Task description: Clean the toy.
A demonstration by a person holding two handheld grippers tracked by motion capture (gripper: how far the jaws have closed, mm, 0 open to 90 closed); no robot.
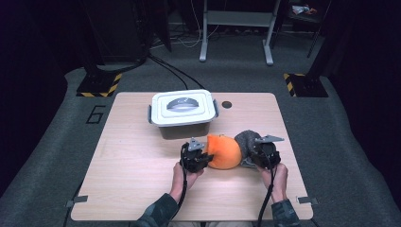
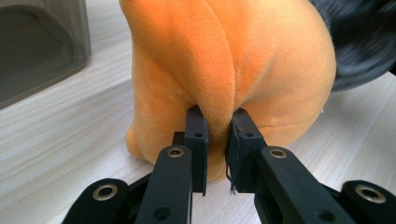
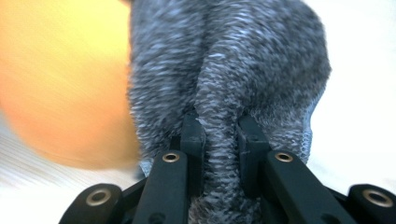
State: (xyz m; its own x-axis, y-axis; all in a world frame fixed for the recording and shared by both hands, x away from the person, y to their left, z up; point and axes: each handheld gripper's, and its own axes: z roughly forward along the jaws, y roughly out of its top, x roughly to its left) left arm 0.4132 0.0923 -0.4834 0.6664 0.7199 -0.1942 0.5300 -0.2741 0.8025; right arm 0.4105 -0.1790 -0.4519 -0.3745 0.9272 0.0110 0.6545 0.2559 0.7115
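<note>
A soft plush toy lies on the wooden table (image 1: pixel 132 184), with an orange part (image 1: pixel 224 151) and a grey fuzzy part (image 1: pixel 247 141) side by side. My left gripper (image 1: pixel 202 156) is at the orange part's left side, and in the left gripper view my left gripper (image 2: pixel 217 123) is shut on a pinched fold of the orange plush (image 2: pixel 224 56). My right gripper (image 1: pixel 257 152) sits at the grey part's right side. In the right gripper view my right gripper (image 3: pixel 219 130) is shut on a ridge of the grey fuzzy fabric (image 3: pixel 233 60), with the orange plush (image 3: pixel 60 79) blurred at left.
A grey lidded plastic box (image 1: pixel 183 112) with a white lid stands at the table's back middle, just behind the toy; its wall (image 2: pixel 37 46) shows in the left gripper view. A small dark round hole (image 1: pixel 227 104) sits to its right. The table's left half is bare wood.
</note>
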